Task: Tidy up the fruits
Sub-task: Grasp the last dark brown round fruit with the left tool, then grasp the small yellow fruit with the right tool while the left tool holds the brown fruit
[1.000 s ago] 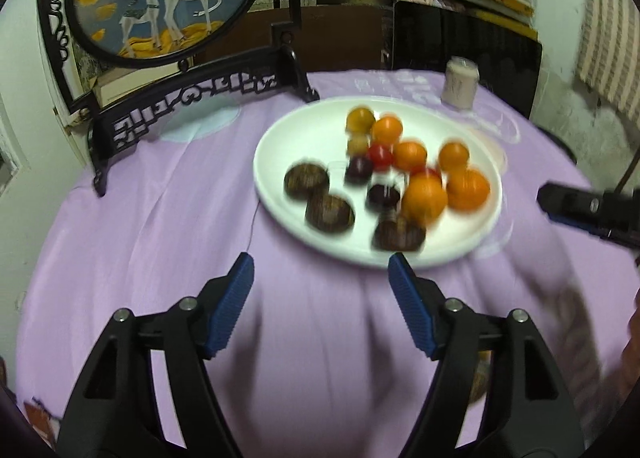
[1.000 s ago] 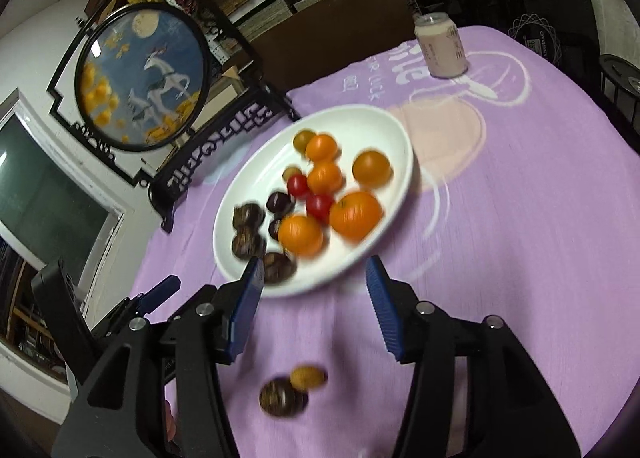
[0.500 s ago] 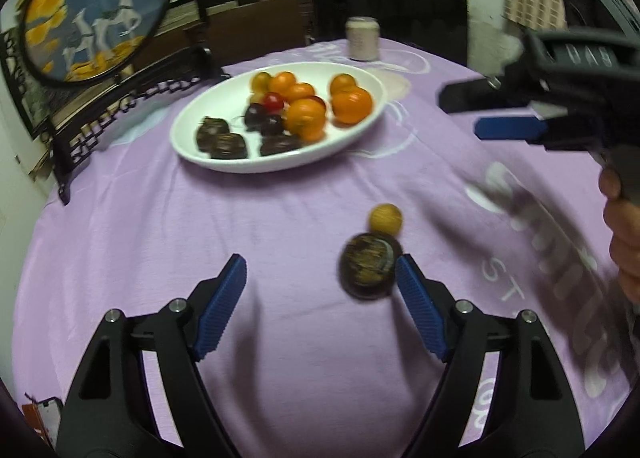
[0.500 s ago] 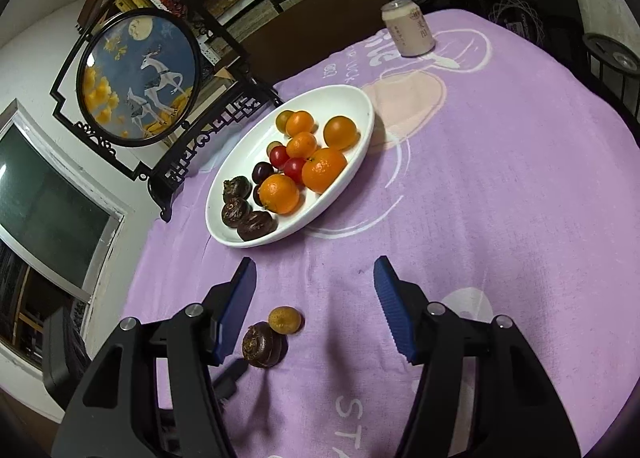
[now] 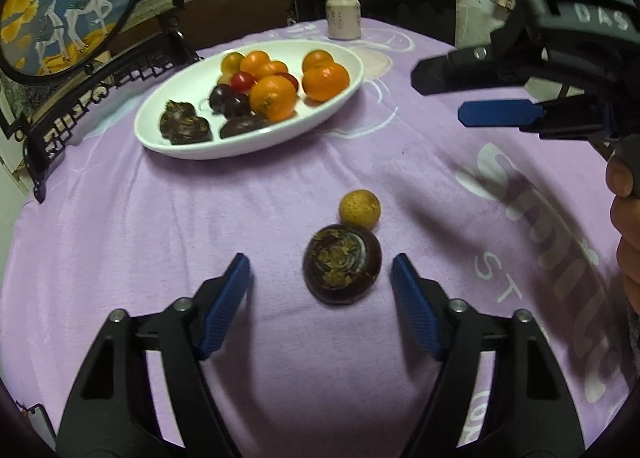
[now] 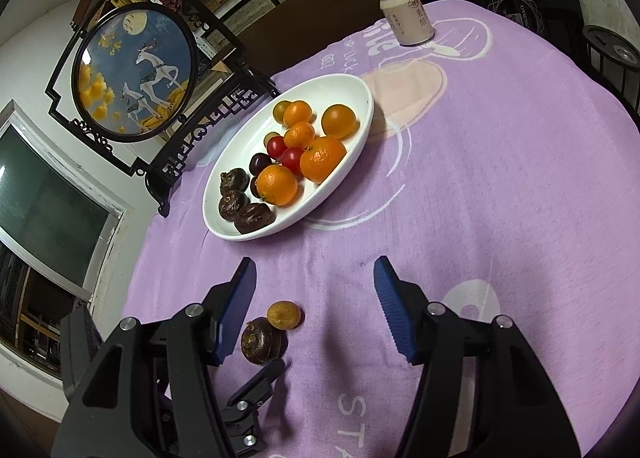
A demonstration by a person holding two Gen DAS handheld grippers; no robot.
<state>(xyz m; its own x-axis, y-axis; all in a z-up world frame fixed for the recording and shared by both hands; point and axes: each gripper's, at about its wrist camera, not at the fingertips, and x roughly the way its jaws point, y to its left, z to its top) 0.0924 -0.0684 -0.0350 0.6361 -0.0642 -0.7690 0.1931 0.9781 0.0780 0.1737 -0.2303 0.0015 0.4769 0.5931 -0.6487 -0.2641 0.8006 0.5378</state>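
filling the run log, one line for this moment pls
left gripper: open, closing around dark fruit | right gripper: open, empty | plate: fruit-filled

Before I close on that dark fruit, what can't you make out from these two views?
- Dark fruit underside: hidden, both views.
- Whether it touches the small yellow fruit: unclear.
- Left tongs in right wrist view: mostly behind right tongs.
- Plate back fruits: blocked by oranges.
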